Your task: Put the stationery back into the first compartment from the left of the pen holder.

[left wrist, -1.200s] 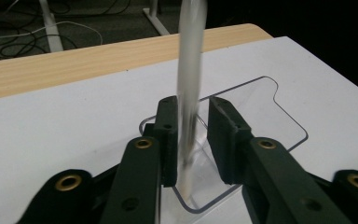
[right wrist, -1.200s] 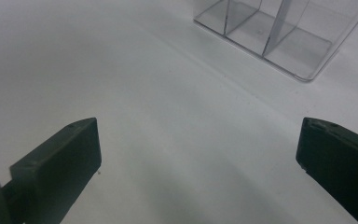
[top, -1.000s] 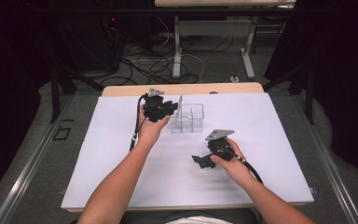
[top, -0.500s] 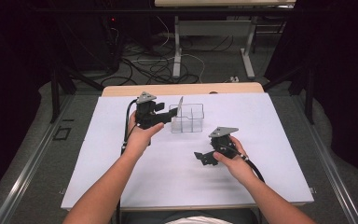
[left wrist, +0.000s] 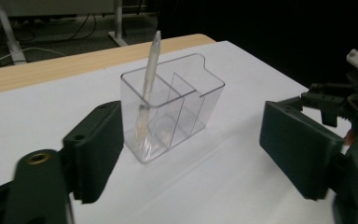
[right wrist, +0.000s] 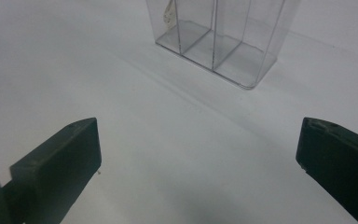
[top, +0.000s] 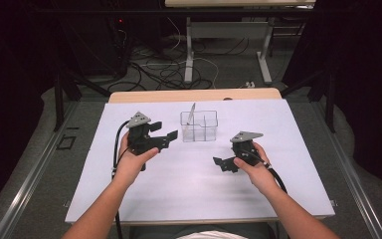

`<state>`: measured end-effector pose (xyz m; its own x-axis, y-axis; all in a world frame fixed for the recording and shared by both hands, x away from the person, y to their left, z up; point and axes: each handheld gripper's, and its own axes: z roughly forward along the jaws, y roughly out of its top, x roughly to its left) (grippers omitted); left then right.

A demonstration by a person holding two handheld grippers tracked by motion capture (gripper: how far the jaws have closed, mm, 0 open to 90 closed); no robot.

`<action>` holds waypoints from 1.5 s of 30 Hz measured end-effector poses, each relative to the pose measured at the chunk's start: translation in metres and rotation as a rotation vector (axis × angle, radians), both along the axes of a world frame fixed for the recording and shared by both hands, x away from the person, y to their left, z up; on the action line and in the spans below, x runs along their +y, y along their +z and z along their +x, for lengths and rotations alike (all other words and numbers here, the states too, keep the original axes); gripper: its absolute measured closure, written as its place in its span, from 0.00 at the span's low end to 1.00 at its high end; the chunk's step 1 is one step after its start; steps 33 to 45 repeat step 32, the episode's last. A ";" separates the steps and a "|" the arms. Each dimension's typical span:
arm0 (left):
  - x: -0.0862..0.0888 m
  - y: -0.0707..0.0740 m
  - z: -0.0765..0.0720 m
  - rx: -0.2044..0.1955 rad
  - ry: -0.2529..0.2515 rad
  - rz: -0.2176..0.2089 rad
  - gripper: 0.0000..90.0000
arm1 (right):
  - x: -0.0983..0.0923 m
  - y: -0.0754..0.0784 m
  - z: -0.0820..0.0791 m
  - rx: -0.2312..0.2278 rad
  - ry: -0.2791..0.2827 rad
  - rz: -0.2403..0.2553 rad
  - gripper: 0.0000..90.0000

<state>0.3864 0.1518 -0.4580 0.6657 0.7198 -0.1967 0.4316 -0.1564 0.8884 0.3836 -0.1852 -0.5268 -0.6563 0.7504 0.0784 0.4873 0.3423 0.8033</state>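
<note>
A clear plastic holder [top: 199, 127] [left wrist: 177, 107] [right wrist: 223, 42] with several compartments stands at the table's middle back. A pale pen [top: 192, 112] [left wrist: 149, 70] leans upright in its left compartment. My left gripper [top: 168, 139] [left wrist: 191, 154] hovers just left of the holder, apart from it. Its jaws have just been opening and nothing is between them. My right gripper [top: 224, 163] [right wrist: 198, 158] is held low over the table, right of and nearer than the holder, open and empty. It also appears at the edge of the left gripper view [left wrist: 349, 102].
The table wears a white cover [top: 179, 189], with a bare wooden strip [top: 194, 94] along its far edge. Cables trail from both grippers toward the near edge. Beyond the table are floor cables and a desk frame [top: 189, 55].
My left gripper has drawn back to the left, away from the holder, and its jaws have spread. The pen stays standing in the holder. My right gripper has barely moved.
</note>
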 end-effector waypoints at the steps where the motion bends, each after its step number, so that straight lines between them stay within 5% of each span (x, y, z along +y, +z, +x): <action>1: 0.004 -0.003 -0.002 -0.005 0.008 0.019 0.19 | -0.002 0.000 0.000 -0.003 0.002 -0.003 0.00; 4: 0.013 -0.011 -0.007 0.005 0.050 0.047 0.14 | -0.003 0.001 0.001 0.006 -0.009 0.002 0.00; 10: 0.034 -0.023 -0.013 0.058 0.107 0.008 0.01 | -0.003 0.000 0.001 0.014 -0.010 0.010 0.00; 19: 0.060 -0.043 -0.016 0.110 0.193 0.029 0.00 | -0.006 -0.003 0.003 0.023 -0.018 0.004 0.00; 28: 0.074 -0.057 -0.011 0.113 0.234 0.064 0.00 | -0.005 -0.006 0.005 0.031 -0.017 -0.004 0.00; 32: 0.078 -0.062 -0.009 0.123 0.276 0.045 0.00 | -0.005 -0.008 0.007 0.038 -0.018 0.005 0.00; 45: 0.078 -0.062 -0.009 0.123 0.276 0.045 0.00 | -0.005 -0.008 0.007 0.038 -0.018 0.005 0.00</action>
